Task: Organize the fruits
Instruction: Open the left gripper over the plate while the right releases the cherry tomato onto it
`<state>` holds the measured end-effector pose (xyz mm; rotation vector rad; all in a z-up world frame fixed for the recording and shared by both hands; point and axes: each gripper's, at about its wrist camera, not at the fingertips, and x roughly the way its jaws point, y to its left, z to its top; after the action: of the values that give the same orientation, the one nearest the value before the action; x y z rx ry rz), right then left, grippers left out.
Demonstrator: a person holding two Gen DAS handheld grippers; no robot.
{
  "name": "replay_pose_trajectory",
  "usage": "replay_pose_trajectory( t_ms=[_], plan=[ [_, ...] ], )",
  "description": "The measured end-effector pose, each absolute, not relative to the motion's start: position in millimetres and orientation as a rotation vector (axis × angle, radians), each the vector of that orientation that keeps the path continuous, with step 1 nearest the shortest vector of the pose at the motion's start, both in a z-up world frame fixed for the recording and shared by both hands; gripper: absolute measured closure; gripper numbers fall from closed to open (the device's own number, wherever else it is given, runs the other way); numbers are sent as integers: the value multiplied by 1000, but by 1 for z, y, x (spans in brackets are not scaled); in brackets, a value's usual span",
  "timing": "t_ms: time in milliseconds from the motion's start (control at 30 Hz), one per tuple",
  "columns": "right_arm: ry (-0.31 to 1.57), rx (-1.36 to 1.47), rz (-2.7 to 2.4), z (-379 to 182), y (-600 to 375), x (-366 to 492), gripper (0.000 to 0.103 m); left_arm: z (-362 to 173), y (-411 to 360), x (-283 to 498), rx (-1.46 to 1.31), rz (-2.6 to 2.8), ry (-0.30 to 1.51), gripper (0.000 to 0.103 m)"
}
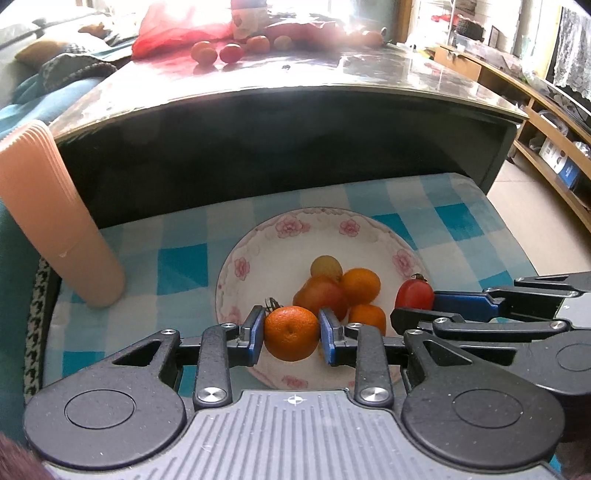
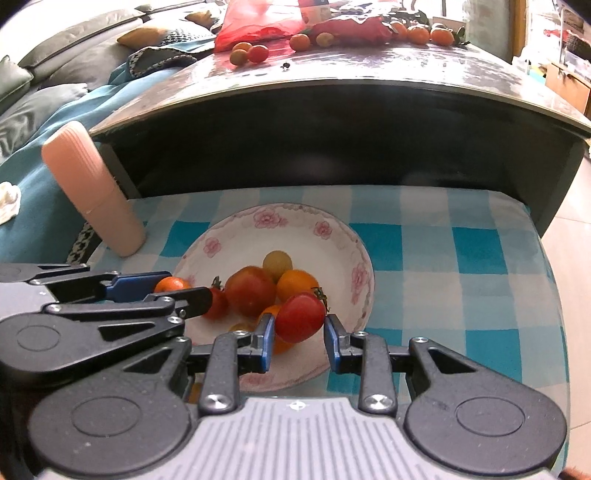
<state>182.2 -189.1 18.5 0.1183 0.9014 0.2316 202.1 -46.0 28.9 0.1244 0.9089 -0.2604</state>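
A white plate with pink flowers sits on a blue-checked cloth and holds several fruits: a yellow one, an orange and a large red-orange tomato. My left gripper is shut on a tangerine over the plate's near left rim. Over the near right part of the plate, my right gripper is shut on a red tomato with a green stem. The two grippers sit close, side by side.
A peach ribbed cylinder leans at the cloth's left edge. Behind the plate stands a dark table with a glossy top. Its far side carries several loose fruits and a red plastic bag. Sofa cushions lie left, shelves right.
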Motion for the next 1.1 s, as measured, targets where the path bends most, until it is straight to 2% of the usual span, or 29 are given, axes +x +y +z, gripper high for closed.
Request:
replay_pose_trajectory(
  t_ms=[733, 1100],
  plan=[
    [880, 128, 219, 3, -184, 206, 58, 15, -44, 229, 102, -221, 931, 64],
    [864, 135, 211, 2, -184, 205, 57, 15, -43, 230, 105, -205, 925, 59]
  ],
)
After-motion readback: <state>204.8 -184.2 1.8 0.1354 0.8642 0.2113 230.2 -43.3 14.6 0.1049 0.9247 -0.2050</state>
